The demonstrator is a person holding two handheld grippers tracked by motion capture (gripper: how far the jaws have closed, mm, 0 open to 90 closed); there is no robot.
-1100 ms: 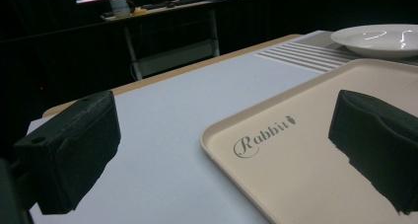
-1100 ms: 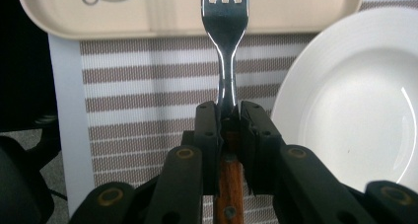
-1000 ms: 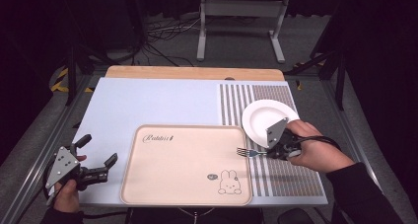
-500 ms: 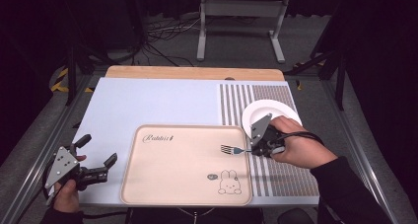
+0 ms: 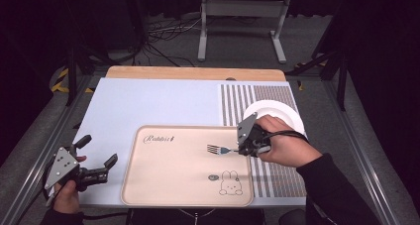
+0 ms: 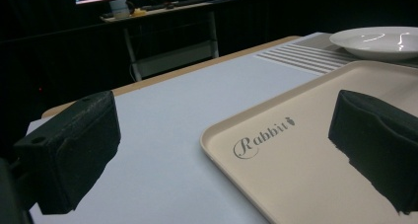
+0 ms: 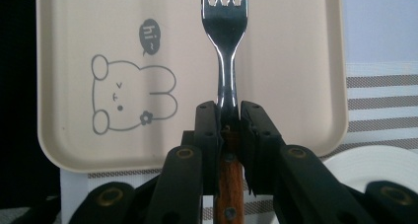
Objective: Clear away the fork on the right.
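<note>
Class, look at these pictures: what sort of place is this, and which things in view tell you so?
Probably a lab or studio bench set up for recording table-setting. A mat-covered table holds a rabbit tray and a white plate, the right gripper holds a fork, and cables and metal stands fill the dark background.

A metal stand [image 5: 241,24] and loose cables [image 5: 163,29] are seen on the floor beyond the worktop [image 5: 148,98].
</note>
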